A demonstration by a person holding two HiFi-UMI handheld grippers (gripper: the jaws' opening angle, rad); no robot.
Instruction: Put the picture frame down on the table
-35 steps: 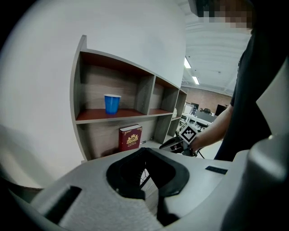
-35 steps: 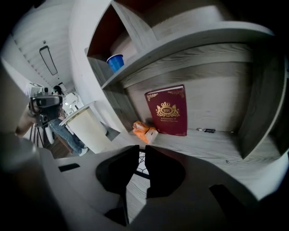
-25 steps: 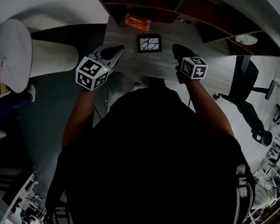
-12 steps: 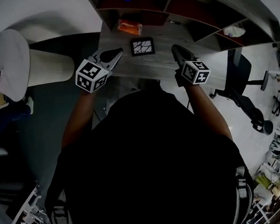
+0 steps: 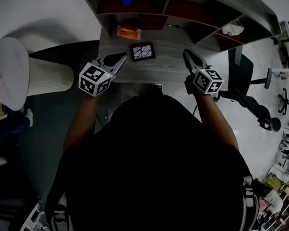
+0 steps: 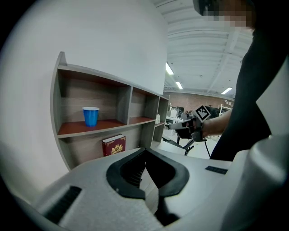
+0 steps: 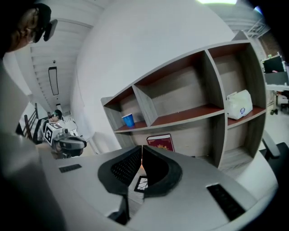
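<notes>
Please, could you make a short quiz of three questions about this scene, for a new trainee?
1. True or false: the picture frame lies on the table, apart from the left claw and the right claw.
2. What stands in the left upper compartment of the shelf? A) blue cup B) green bottle C) yellow bowl
3. Fill in: the right claw is ___ and holds nothing.
Key: 1 true; 2 A; 3 shut.
</notes>
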